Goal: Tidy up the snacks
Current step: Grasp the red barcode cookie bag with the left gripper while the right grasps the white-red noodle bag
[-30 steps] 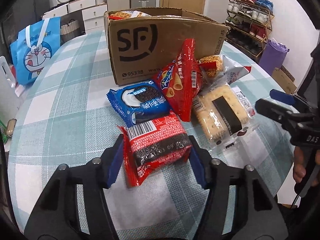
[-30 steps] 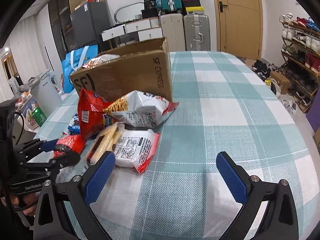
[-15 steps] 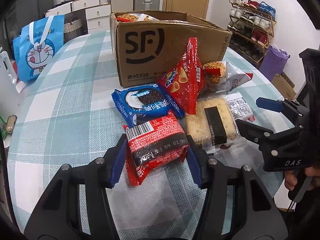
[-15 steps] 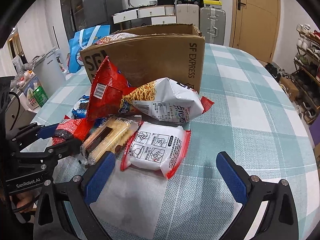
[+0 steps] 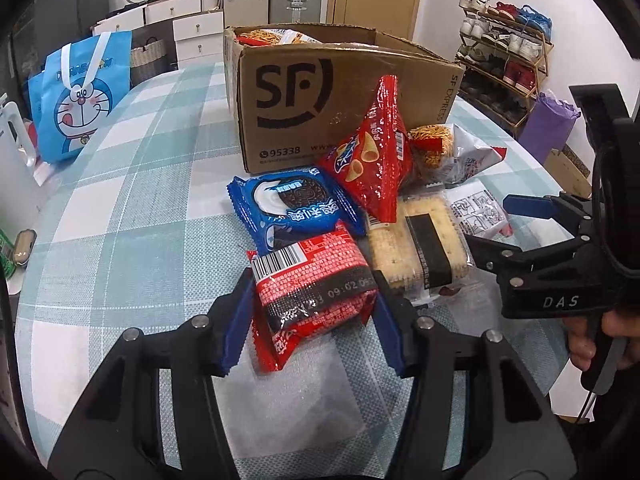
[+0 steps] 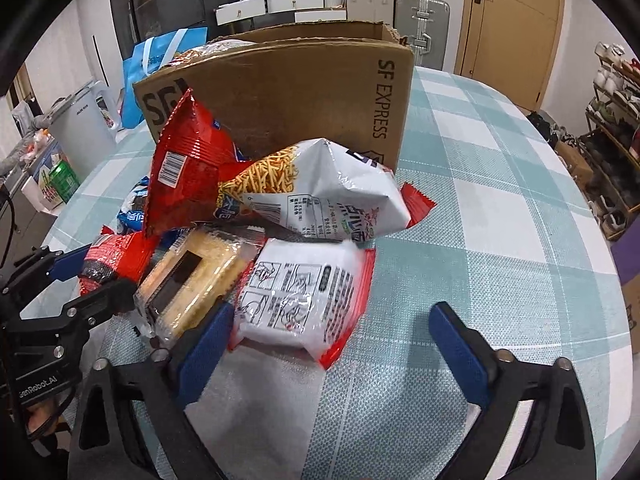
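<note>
Snacks lie piled on the tabletop before the box [image 5: 344,92]. Left gripper [image 5: 312,312]: jaws clamped on the red pack [image 5: 312,288], still on the tabletop. Right gripper [image 6: 332,340]: jaws closing, white pack [image 6: 300,296] between them, only the left pad near it. Step: pickup. Next, probably: lift both, drop into the box.

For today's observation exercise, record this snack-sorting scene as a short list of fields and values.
Surface: checked tablecloth
Container: SF cardboard box, open, snacks inside
Left gripper: shut on red snack packet
Right gripper: jaws closing around white packet with red edges, right pad still clear
Loose pile: blue Oreo pack, cracker pack, red cone-snack bag
</note>
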Available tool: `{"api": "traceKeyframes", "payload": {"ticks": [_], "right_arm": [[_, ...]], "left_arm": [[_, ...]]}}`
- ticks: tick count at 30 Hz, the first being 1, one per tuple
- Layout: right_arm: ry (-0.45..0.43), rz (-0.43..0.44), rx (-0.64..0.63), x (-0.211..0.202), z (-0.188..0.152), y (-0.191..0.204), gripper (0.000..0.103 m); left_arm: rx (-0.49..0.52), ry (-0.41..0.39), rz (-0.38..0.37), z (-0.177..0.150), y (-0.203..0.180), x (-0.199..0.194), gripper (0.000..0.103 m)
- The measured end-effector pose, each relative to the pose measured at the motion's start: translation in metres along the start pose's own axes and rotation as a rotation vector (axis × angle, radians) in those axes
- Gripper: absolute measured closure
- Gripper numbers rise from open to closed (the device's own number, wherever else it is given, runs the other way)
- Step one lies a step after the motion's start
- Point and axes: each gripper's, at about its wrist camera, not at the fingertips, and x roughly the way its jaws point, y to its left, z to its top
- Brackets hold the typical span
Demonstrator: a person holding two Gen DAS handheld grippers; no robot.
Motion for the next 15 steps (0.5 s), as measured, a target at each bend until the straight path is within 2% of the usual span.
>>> {"api": "traceKeyframes", "payload": {"ticks": [7,11,15], "right_arm": [[-0.053,0.03,-0.013,-0.011,-0.007,0.001,0.045],[-0.095,0.01,-0.038,-0.02,-0.014,0.004,0.052],[-0.134,0.023,-0.036,-0.031,-0.021,0.003,0.053]], "left_arm": [[0.004,-0.003,-0.001,0.0,-0.001,-0.001,0.051],[0.01,-0.013,0.0,-0.001,-0.002,-0.003,0.051],[0.017,-0.025,0.001,-0.002,-0.004,-0.006,0.051]]}}
